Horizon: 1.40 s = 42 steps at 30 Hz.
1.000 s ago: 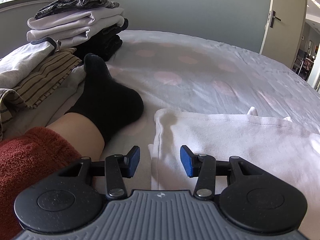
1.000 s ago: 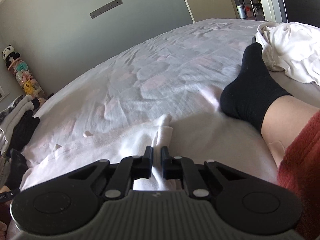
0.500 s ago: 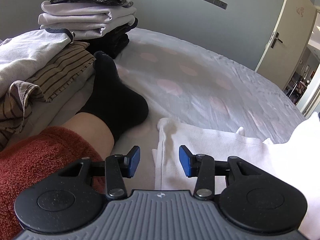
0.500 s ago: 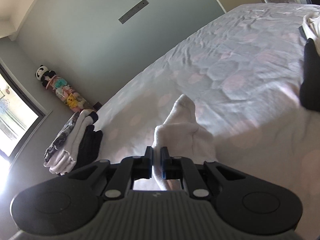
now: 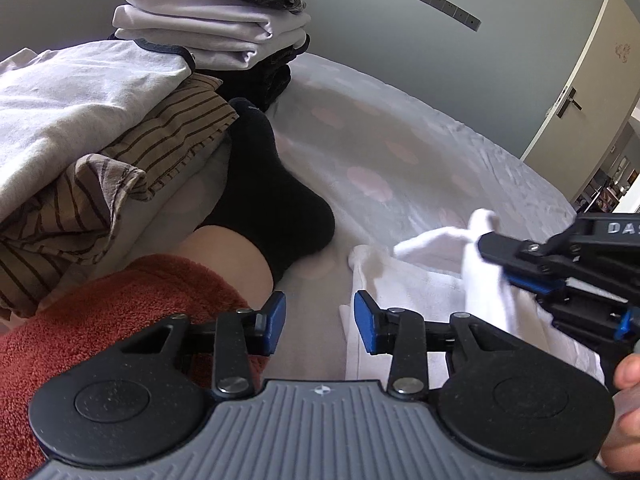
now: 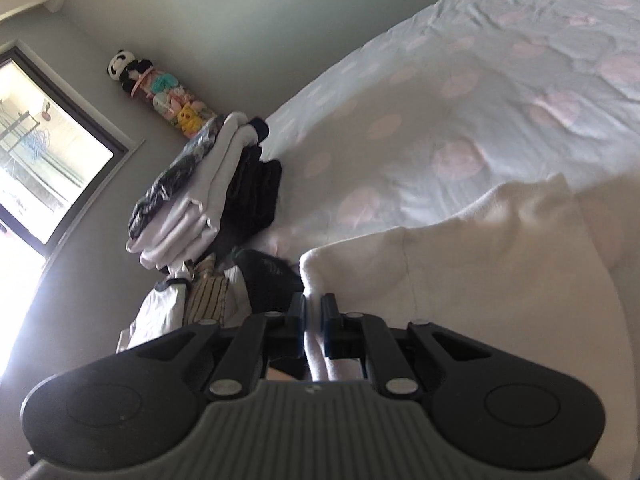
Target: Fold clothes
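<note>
White garment (image 5: 424, 280) is spread on the bed (image 5: 400, 152), one corner pinched and lifted by the right hand-held gripper (image 6: 314, 320). Left hand-held gripper (image 5: 320, 322) is closing, jaws apart, over the garment's near edge, not yet gripped.

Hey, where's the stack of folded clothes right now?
The stack of folded clothes sits at the far left of the bed in the left wrist view, against the grey wall, just beyond the black sock and the striped garment.
</note>
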Tool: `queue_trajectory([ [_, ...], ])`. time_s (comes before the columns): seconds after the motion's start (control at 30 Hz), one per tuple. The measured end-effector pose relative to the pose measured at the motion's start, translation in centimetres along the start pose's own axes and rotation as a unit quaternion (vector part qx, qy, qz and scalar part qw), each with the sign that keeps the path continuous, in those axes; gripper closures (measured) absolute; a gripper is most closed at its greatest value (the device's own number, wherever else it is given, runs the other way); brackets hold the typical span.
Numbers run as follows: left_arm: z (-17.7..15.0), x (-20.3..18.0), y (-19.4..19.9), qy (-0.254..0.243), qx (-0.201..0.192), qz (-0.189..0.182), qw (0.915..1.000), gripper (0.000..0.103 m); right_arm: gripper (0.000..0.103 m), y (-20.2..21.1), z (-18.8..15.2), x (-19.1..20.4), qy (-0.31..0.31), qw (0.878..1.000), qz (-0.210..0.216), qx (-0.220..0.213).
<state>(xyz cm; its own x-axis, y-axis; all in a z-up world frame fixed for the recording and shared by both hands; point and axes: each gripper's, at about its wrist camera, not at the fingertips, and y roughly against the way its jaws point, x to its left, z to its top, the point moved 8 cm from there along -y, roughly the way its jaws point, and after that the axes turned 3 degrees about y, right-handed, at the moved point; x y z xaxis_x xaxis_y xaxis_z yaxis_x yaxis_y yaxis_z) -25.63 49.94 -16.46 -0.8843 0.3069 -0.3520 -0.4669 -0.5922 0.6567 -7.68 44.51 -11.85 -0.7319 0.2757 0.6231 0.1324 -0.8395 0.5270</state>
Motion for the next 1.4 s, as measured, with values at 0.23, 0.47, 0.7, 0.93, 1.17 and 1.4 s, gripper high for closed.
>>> queue_trajectory([
  [0.23,0.0,0.3,-0.4,-0.01,0.008,0.015,0.9998,0.062,0.093,-5.5,-3.9,-0.8,0.012,0.998,-0.026,0.061],
  [0.47,-0.1,0.4,-0.4,-0.014,0.015,0.016,0.9997,0.063,0.093,-8.0,-4.9,-1.6,0.029,0.995,-0.039,0.089],
  [0.7,0.1,0.4,0.3,0.006,0.016,-0.015,0.9997,0.061,0.087,-6.6,-4.4,-1.3,0.044,0.995,-0.018,0.089],
  [0.93,-1.6,-0.8,2.4,0.007,0.04,-0.063,0.9972,0.046,0.076,1.0,-2.7,-1.5,0.102,0.994,-0.01,0.049],
  [1.17,-3.9,-1.7,4.9,0.018,0.077,-0.097,0.9921,0.041,0.074,8.9,-5.0,-6.4,0.133,0.989,-0.046,0.047],
  [1.4,-8.3,-1.5,5.3,0.013,0.132,-0.085,0.9874,0.041,0.064,14.3,-10.0,-9.6,0.186,0.976,-0.091,0.067],
])
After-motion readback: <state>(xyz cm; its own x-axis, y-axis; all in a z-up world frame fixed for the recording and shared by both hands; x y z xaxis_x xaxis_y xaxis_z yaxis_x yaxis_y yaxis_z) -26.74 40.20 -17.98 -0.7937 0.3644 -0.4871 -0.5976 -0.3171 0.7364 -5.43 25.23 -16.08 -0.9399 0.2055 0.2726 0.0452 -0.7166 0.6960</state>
